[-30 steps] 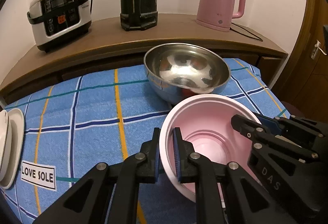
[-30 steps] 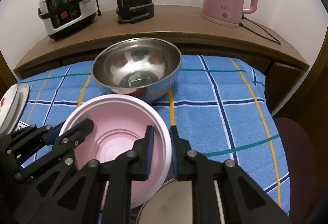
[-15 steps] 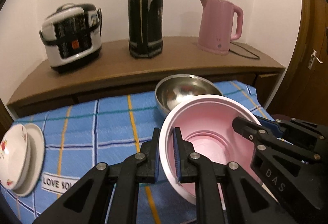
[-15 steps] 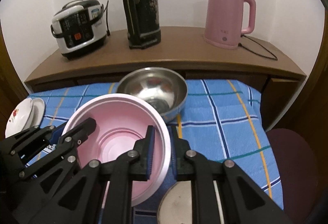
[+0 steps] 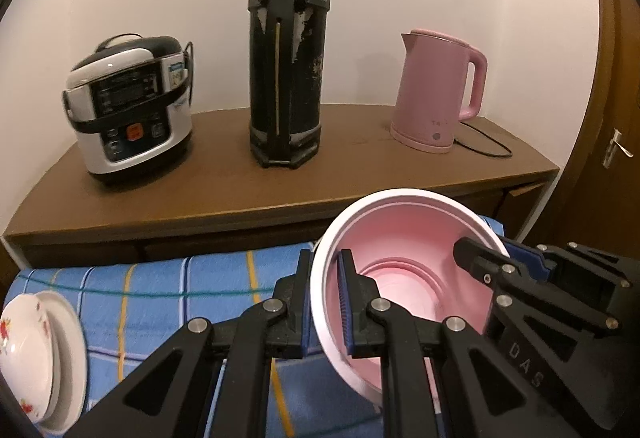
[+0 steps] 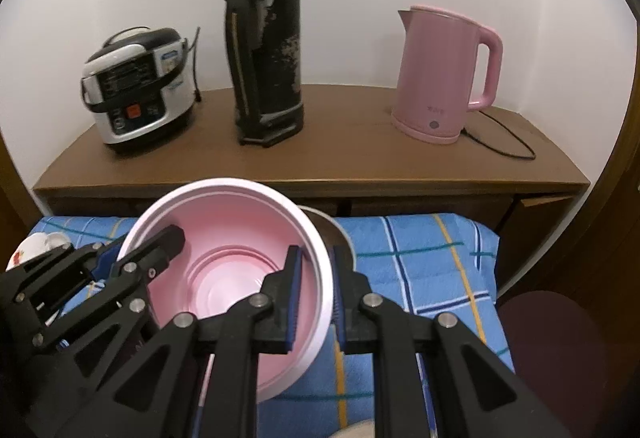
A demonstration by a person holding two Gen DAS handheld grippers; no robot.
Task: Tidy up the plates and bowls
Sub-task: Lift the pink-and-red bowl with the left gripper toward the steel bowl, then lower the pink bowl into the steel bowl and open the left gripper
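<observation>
While both grippers clamp opposite sides of its rim, the pink bowl hangs lifted above the table, its open mouth tipped toward the cameras so its stepped inner floor shows. In the left wrist view the left gripper pinches the bowl's near-left wall, one blue-padded finger outside and one inside, the white rim squeezed between them. From the right side of that same view the right gripper reaches in and bites the far-right rim. The right wrist view gives the mirror of this: the right gripper is clenched on the wall of the pink bowl at its right side, and the left gripper grips the left rim. Just behind the bowl in that view, the edge of a steel bowl peeks out, resting on the blue checked tablecloth. At the left edge of the table a white floral bowl sits on a white plate, well apart from the lifted bowl. At the bottom edge of the right wrist view a pale round rim shows, too little of it to tell what it is. Behind the table a wooden sideboard carries a rice cooker, a tall black flask and a pink kettle.
</observation>
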